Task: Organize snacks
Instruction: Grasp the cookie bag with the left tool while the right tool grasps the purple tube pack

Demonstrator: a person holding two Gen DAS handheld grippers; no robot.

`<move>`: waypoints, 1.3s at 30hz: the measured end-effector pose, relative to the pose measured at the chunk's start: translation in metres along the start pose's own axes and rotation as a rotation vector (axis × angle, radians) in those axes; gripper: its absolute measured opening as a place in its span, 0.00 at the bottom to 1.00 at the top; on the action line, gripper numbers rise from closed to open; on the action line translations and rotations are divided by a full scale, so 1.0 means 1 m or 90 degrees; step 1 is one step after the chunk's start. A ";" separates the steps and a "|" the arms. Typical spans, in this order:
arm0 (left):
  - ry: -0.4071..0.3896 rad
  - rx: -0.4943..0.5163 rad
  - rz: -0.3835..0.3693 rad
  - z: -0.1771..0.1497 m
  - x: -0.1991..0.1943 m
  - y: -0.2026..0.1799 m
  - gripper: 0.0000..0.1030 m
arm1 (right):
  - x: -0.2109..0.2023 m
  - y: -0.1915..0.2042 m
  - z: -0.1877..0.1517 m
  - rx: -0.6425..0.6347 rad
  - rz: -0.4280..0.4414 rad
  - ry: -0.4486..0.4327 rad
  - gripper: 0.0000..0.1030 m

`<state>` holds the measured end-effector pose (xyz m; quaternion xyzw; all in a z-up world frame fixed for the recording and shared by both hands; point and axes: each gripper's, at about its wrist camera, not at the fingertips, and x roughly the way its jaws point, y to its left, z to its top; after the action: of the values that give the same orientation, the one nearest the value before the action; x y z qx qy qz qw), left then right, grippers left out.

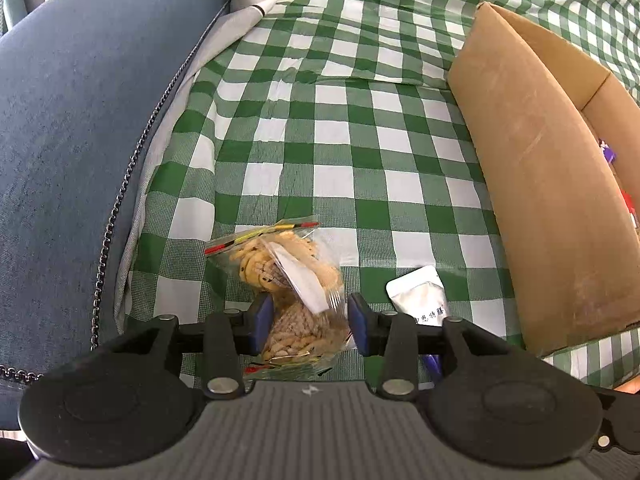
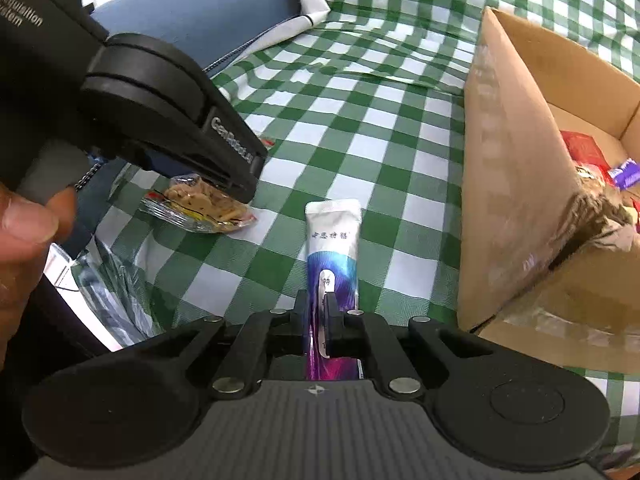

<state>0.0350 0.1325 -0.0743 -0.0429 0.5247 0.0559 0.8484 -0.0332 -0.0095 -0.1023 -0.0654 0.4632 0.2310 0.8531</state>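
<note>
Left claw (image 1: 310, 322) straddles the clear bag of biscuits (image 1: 294, 280), blue pads either side of the bag's near half; a sliver of gap shows at each pad, so released, not yet pinching. Bag lies flat on the green-check surface (image 1: 332, 136), long axis running roughly away from this claw, sealed striped edge at the far end. Right claw (image 2: 318, 316) is clenched on the near end of a white-and-purple sachet (image 2: 332, 248), whose long axis points straight ahead from the fingers, far end resting on the cloth. Cardboard box (image 2: 516, 184) stands open to the right of both claws, other wrappers already inside; its near wall rises just beside the sachet. Judgement: the sachet is the nearer item to the box, and the right hand need only lift and swing right over that wall; the left must first close on the bag, then cross the sachet's spot to reach the box. Blue cushion (image 1: 80, 112) borders the cloth on the left
</note>
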 end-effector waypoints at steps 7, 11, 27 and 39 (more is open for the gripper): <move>0.000 0.003 0.006 0.001 0.000 -0.003 0.57 | 0.003 -0.007 -0.001 0.015 0.006 0.007 0.17; -0.001 0.010 0.014 0.001 0.002 -0.003 0.62 | 0.007 -0.005 -0.003 0.003 -0.006 0.014 0.25; 0.001 0.015 0.031 0.002 0.004 -0.001 0.70 | 0.009 -0.006 -0.003 -0.001 -0.008 0.014 0.27; 0.005 0.021 0.033 0.002 0.007 -0.004 0.70 | 0.012 -0.004 -0.003 -0.005 -0.010 0.013 0.27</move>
<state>0.0406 0.1293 -0.0796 -0.0154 0.5301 0.0685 0.8451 -0.0282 -0.0100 -0.1138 -0.0750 0.4701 0.2256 0.8500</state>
